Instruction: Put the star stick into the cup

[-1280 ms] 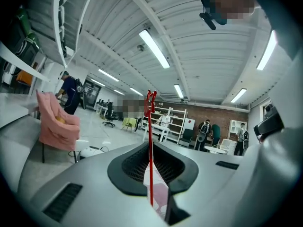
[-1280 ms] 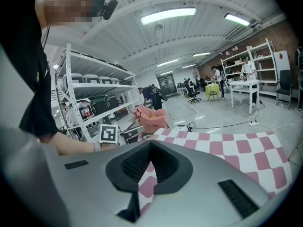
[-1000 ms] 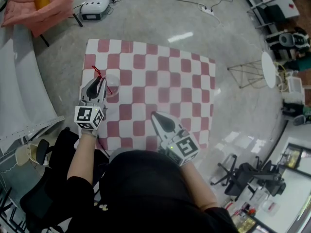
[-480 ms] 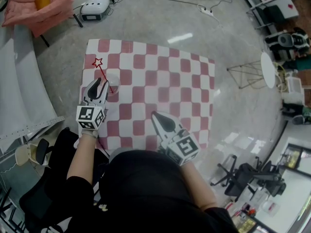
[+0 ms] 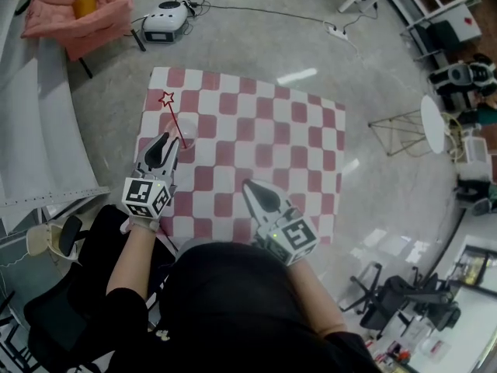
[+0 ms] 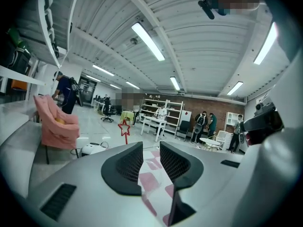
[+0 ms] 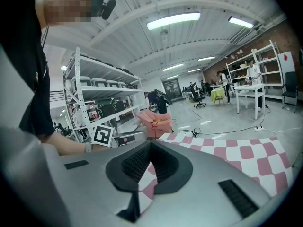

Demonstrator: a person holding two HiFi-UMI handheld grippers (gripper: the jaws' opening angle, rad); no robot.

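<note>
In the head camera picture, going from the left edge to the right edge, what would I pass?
pink chair → left gripper, fingers closing a little with nothing between them → right gripper → white round table

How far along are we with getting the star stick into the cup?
Done: the star stick stands tilted in the cup. In hand: nothing. The left gripper has its jaws apart, closing slightly, nothing between them; the right gripper is shut and empty. Left: apparently nothing.
</note>
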